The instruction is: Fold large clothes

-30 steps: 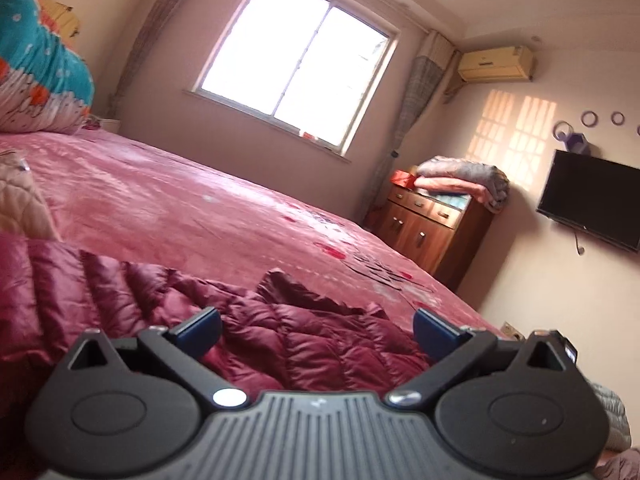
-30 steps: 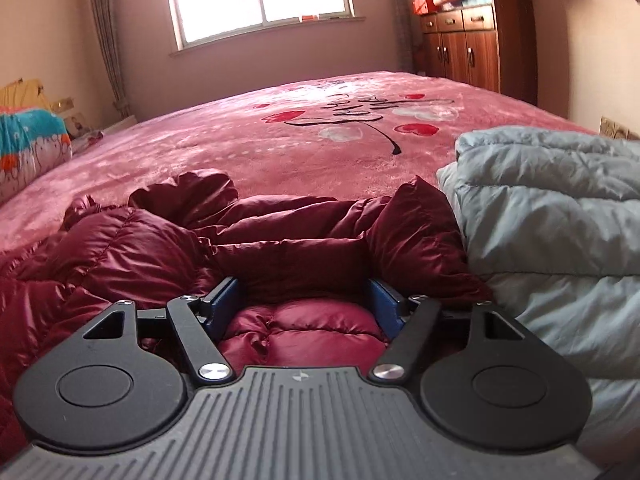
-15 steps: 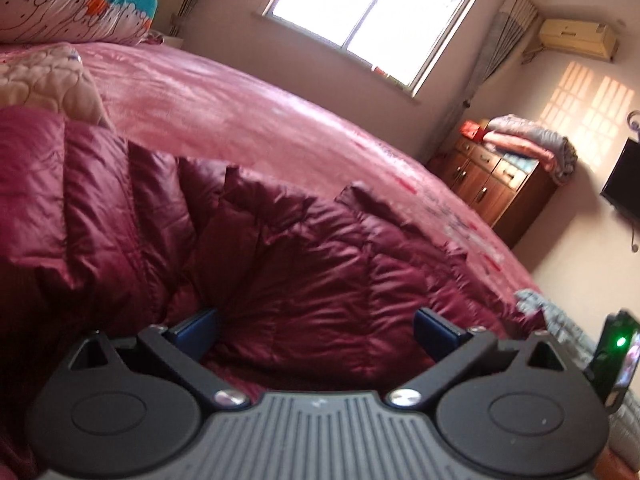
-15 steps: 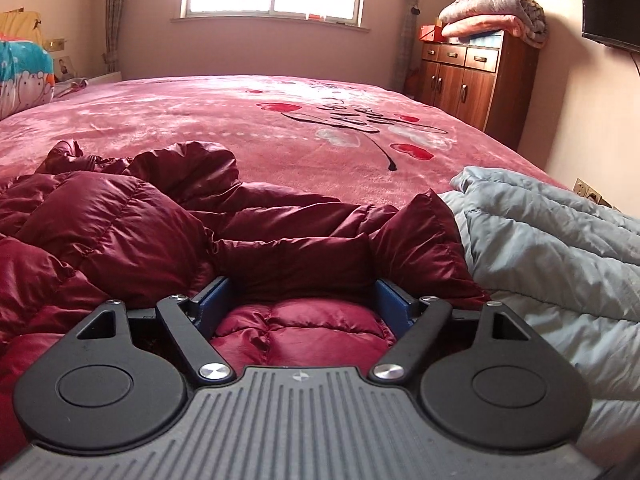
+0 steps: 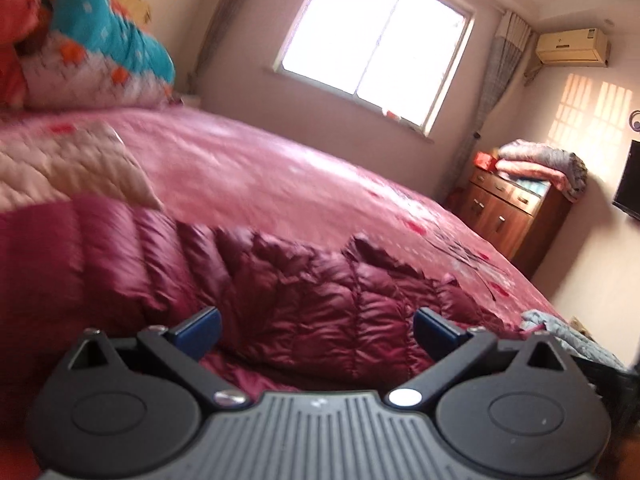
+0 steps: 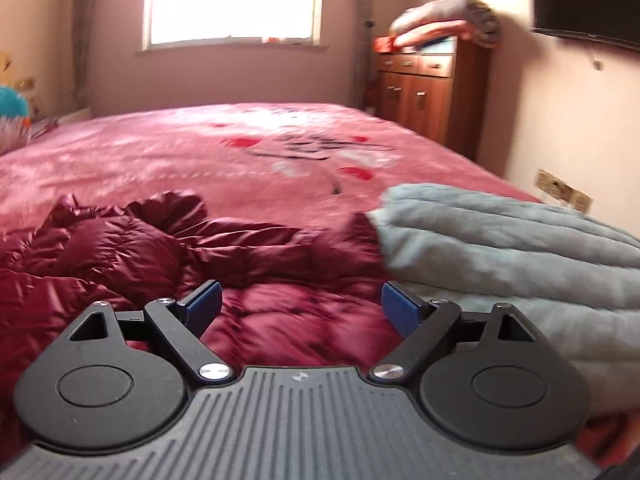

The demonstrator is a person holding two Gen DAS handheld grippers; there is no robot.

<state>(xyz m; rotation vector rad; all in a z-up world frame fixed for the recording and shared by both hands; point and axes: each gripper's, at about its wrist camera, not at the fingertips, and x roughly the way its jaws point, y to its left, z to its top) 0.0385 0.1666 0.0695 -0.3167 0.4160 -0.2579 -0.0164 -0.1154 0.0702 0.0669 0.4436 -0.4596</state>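
A dark red quilted down jacket (image 5: 312, 300) lies crumpled on the pink bedspread (image 5: 260, 184); the right wrist view shows the jacket (image 6: 120, 248) too. My left gripper (image 5: 316, 326) hovers just above it, jaws wide apart, blue pads clear of the fabric. My right gripper (image 6: 300, 308) is over the jacket's shiny lower part, its jaws opening to full width, with jacket fabric lying below and between the pads but not pinched. A grey quilted garment (image 6: 500, 248) lies beside the right fingertip.
A cream quilted cloth (image 5: 68, 168) and a colourful rolled duvet (image 5: 100, 60) sit at the left of the bed. A wooden cabinet (image 6: 424, 92) with folded blankets stands by the far wall, under a wall television (image 5: 628, 184). A window (image 5: 376, 44) is behind the bed.
My right gripper's jaws have spread wider and it drew back and up from the jacket. The left view swung down onto the jacket, then tilted back up.
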